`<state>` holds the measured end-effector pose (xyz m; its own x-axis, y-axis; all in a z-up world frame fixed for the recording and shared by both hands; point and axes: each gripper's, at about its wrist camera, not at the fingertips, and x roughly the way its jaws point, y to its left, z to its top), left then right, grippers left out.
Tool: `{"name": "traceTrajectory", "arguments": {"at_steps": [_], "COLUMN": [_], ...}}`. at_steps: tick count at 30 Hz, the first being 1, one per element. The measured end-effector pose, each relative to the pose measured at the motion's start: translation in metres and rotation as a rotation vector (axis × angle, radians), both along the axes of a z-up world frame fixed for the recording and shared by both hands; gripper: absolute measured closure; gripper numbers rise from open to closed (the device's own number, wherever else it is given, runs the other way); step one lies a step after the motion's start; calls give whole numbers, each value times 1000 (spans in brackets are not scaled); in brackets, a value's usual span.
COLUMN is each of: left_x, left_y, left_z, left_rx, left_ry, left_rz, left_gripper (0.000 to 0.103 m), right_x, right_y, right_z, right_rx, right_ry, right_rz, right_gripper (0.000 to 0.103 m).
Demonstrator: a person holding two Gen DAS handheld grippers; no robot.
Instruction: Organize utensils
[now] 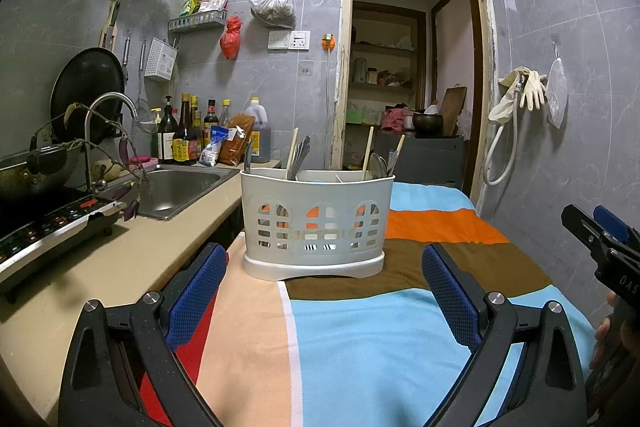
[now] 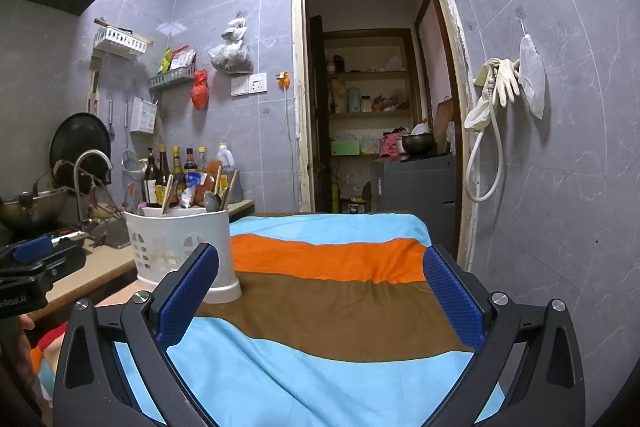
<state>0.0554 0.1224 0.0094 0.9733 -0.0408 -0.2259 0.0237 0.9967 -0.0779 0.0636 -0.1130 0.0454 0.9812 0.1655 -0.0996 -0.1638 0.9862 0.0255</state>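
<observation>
While both tools are held back from the work, nothing is gripped: the left tool (image 1: 324, 291) is spread wide and empty, and the right tool (image 2: 320, 295) is likewise wide and empty. The white utensil caddy (image 1: 318, 223) is seen standing upright on the striped cloth (image 1: 360, 339) covering the tabletop, just beside the beige counter (image 1: 120, 267), with chopsticks (image 1: 367, 153), spoons (image 1: 378, 165) and darker metal pieces (image 1: 301, 157) mixed across its compartments. A tip-over is judged the main risk, since the caddy looks light and the cloth could slide or bunch if 1 utensil is pulled at an angle. The sink (image 1: 176, 187) and the bottles (image 1: 188, 135) lie behind; nothing is seen blocking the approach.
</observation>
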Motion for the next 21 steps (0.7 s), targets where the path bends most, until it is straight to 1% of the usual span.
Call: {"name": "traceTrajectory", "arguments": {"at_steps": [21], "left_x": [0], "left_y": [1], "left_z": [0], "left_rx": [0], "left_ry": [-1], "left_rz": [0], "left_gripper": [7], "right_x": [0], "right_y": [-1], "right_z": [0], "right_rx": [1], "right_ry": [1], "right_rz": [2], "right_gripper": [0]}}
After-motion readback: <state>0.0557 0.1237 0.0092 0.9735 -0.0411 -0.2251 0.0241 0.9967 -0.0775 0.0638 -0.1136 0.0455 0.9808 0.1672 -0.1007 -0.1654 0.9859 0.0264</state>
